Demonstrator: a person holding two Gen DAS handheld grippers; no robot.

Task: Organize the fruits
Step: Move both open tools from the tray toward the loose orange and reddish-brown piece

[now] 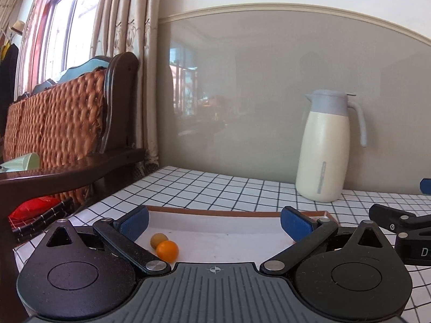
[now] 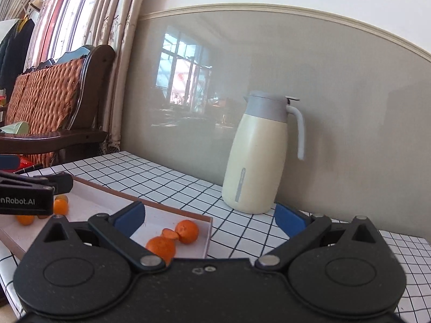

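A white tray with a brown rim (image 1: 215, 210) (image 2: 188, 215) lies on the checked tablecloth. In the left wrist view two small kumquats, one orange (image 1: 167, 251) and one greenish yellow (image 1: 157, 240), sit at its left side. My left gripper (image 1: 214, 222) hovers open over the tray with nothing between its blue pads. In the right wrist view two mandarins (image 2: 187, 231) (image 2: 160, 247) and a small orange piece (image 2: 169, 233) lie at the tray's near right corner, and small kumquats (image 2: 60, 206) lie further left. My right gripper (image 2: 210, 218) stands open above that corner, empty.
A cream thermos jug with a grey lid (image 1: 324, 148) (image 2: 256, 158) stands on the table against the wall. A wooden chair with a woven back (image 1: 62, 118) stands beyond the table's left edge. The right gripper's arm (image 1: 398, 223) shows at the right.
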